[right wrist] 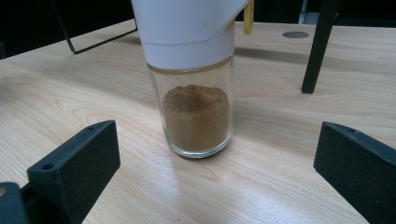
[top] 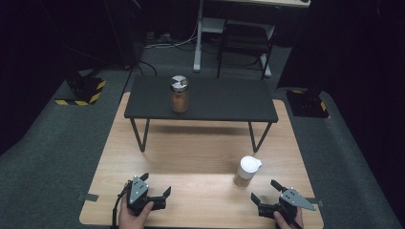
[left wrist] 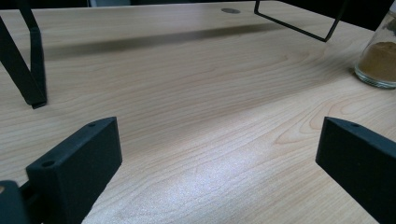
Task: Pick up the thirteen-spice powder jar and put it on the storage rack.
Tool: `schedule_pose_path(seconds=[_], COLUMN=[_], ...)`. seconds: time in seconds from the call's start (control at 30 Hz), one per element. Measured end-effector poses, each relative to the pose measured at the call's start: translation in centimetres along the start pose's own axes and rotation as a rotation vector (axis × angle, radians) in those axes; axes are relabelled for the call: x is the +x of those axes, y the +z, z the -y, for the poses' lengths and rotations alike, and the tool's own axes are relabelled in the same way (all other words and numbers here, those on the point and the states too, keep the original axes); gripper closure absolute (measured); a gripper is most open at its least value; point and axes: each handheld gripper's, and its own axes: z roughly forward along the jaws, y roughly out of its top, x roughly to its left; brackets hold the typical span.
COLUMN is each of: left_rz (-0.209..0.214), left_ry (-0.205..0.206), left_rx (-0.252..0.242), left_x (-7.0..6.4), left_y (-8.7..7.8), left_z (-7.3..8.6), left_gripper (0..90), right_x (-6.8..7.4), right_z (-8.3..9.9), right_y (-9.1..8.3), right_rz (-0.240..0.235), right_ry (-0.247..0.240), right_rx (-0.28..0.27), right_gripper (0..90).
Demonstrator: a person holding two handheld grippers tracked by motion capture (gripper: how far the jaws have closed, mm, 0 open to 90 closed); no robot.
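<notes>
On the light wooden table point(top: 191, 157), in front of the low black metal shelf point(top: 200, 99), the white-capped glass jar of brown powder point(top: 247, 171) stood upright just ahead of the right gripper point(top: 268, 193), whose jaws gaped wide and empty, touching nothing, as did the left gripper point(top: 155, 184).

Both my grippers low over the worktop point(top: 191, 157)

My right gripper point(top: 268, 192) sits just beside the white-lidded jar point(top: 247, 171), jaws apart; my left gripper point(top: 155, 185) likewise spread, well apart from it.
</notes>
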Motion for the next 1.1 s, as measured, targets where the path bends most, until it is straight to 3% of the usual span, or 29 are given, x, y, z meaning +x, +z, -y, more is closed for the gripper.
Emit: schedule_pose_path(seconds=[0.23, 0.43, 0.6, 0.77, 0.97, 1.1], left_rz=[-0.009, 0.021, 0.036, 0.051, 0.053, 0.065], left_ry=[-0.006, 0.008, -0.027, -0.016, -0.043, -0.036], left_rx=[0.005, -0.004, 0.001, -0.01, -0.02, -0.013], left_x=[-0.2, 0.2, 0.7, 0.9, 1.4, 1.5], left_y=[0.1, -0.1, -0.1, -0.2, -0.3, -0.2], left_z=[-0.1, 0.1, 0.1, 0.2, 0.4, 0.3], left_gripper=[0.6, 0.6, 0.5, 0.6, 0.6, 0.6], right_x=[0.0, 0.0, -0.1, 0.7, 1.4, 1.6], right_z=[0.1, -0.1, 0.0, -0.2, -0.7, -1.1], right_y=[-0.1, 0.1, 0.0, 0.4, 1.0, 1.0], right_rz=[-0.003, -0.01, -0.004, 0.017, 0.029, 0.03], right_ry=[-0.002, -0.019, 0.003, -0.024, -0.024, -0.023], right_rx=[-0.007, 0.008, 0.001, -0.007, -0.009, -0.013], right_gripper=[0.3, 0.4, 0.3, 0.5, 0.5, 0.6])
